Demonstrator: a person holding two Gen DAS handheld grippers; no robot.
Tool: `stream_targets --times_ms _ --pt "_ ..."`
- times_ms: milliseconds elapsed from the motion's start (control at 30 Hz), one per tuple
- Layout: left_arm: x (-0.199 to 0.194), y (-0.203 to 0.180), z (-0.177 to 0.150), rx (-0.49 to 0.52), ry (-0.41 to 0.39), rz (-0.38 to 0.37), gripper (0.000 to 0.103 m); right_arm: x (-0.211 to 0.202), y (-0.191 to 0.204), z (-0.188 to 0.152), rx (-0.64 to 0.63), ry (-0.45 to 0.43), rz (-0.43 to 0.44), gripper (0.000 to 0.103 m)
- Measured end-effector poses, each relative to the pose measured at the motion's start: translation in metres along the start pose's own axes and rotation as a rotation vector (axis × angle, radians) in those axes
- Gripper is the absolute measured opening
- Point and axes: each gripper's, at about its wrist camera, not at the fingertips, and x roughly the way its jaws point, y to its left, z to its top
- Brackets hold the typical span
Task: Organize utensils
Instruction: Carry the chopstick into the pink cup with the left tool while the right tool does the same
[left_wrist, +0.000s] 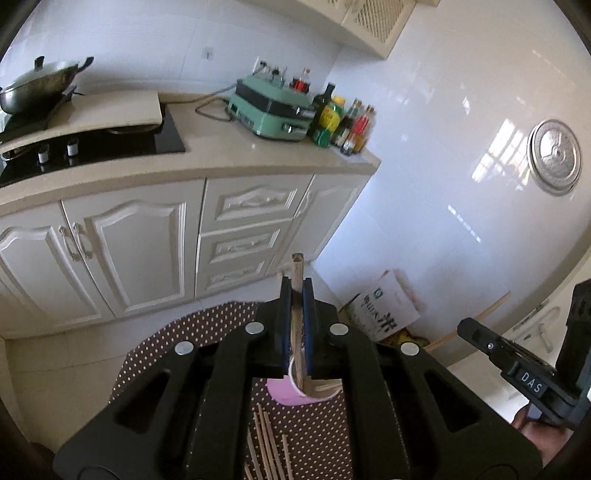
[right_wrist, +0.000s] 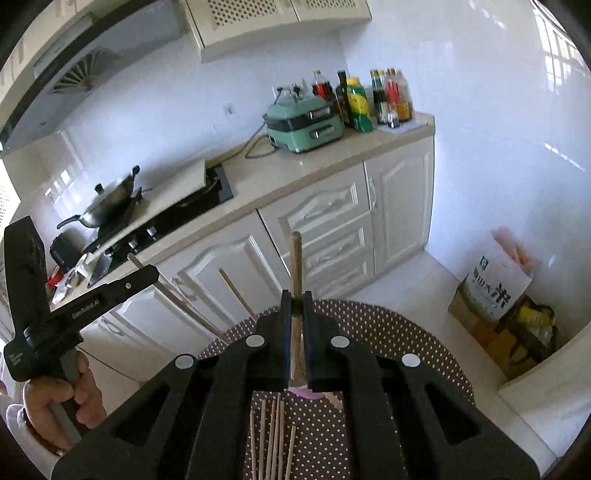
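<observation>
Carry step in hand: 1 chopstick (left_wrist: 296, 273) is clamped in left gripper (left_wrist: 296, 295), 1 chopstick (right_wrist: 295, 258) in right gripper (right_wrist: 296, 302). Next, both need lowering into pink cup (left_wrist: 284, 393) mid-tabletop (right_wrist: 424, 354); loose chopsticks (right_wrist: 271, 435) are left near front edge.

Two wrist views, shared kitchen counter (left_wrist: 207, 155)

"DAS" stood in white on a black tag on the right gripper (left_wrist: 480, 332) body, seen from the left wrist. "GenRobot.AI" ran along the left gripper (right_wrist: 153, 273) arm in the right wrist view. The white bag (right_wrist: 495, 284) by the wall carried a large "米"; its smaller print was unreadable.
</observation>
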Motion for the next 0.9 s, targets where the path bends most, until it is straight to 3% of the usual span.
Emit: stream_targets --times_ms 500,700,900 --pt "0.038 0.004 -0.042 0.016 0.193 -0.014 0.006 0.037 -0.018 -0.025 0.083 0.141 -0.006 0.005" --pt "0.038 0.007 -0.045 -0.006 0.228 -0.036 0.007 0.037 -0.020 -0.030 0.148 0.156 0.006 0.008" --pt "0.031 0.009 -0.048 -0.020 0.255 -0.054 0.008 0.020 -0.015 -0.028 0.156 0.116 -0.001 0.014"
